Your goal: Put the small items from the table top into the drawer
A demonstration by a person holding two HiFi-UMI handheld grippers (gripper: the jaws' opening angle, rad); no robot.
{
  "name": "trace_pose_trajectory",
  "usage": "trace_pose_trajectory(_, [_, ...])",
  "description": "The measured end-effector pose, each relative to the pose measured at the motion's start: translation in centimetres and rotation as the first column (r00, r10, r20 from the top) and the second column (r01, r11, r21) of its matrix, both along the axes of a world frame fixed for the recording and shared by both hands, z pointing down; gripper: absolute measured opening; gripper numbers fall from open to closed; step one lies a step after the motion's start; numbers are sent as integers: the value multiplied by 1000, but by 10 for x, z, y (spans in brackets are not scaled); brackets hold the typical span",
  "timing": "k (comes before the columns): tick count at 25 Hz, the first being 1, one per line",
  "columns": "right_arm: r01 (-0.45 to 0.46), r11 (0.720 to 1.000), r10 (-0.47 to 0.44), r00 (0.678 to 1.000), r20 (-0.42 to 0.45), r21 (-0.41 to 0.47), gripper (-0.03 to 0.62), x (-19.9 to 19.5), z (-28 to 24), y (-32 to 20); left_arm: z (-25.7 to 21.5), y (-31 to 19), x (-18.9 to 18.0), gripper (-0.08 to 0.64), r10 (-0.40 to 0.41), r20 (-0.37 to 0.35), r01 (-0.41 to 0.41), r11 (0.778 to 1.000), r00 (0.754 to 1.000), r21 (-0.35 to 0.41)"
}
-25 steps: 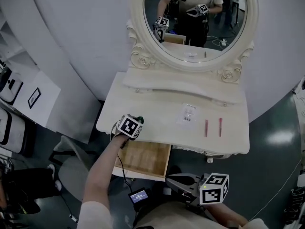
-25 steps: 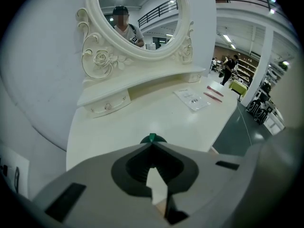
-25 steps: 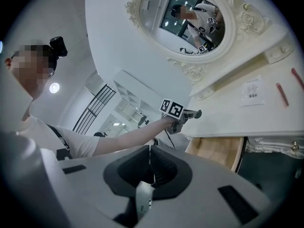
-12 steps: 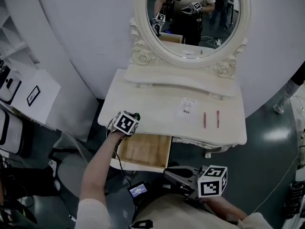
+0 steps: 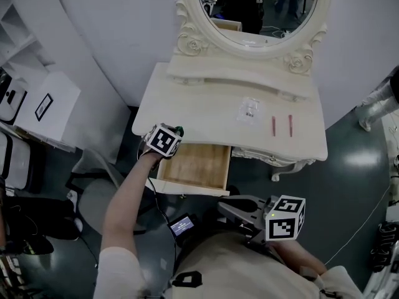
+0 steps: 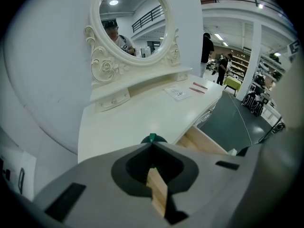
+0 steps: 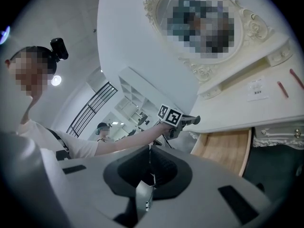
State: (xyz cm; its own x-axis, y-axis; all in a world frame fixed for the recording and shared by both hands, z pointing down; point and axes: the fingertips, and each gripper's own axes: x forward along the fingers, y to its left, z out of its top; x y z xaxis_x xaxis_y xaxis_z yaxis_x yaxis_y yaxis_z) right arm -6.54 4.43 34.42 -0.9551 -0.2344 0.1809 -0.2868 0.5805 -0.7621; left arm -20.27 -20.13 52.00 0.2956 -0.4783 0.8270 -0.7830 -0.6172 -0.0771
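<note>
The left gripper (image 5: 179, 131) is being held over the front left edge of the white dressing table (image 5: 199, 114), pointing steeply down, with its jaws pressed together and nothing gripped between them; through the slit behind its closed tips only the pale wood of the drawer (image 5: 196, 167) is being seen. The drawer is standing pulled out under the left front of the table, its wooden bottom showing. The right gripper (image 5: 223, 205) is being held low and close to the person's body, in front of the drawer and apart from it, pointing nearly level, its jaws likewise closed on nothing. The small items are lying on the right half of the table top, well apart from the drawer: a small clear packet (image 5: 250, 110), a red stick (image 5: 273, 126) and a second red stick (image 5: 290, 124) side by side just beside it. An oval mirror (image 5: 249, 17) is standing at the back of the table.
</note>
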Motion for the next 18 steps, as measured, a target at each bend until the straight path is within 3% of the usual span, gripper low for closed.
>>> trace_pose_trajectory(9, [0, 1000, 0, 1000, 5, -10, 29, 0, -3, 26, -4, 31, -3, 57, 5, 4, -5, 1000, 1000, 6])
trace_pose_trajectory(18, [18, 999, -20, 998, 52, 29, 28, 33, -15, 24, -12, 41, 12, 57, -27, 20, 27, 999, 999, 22])
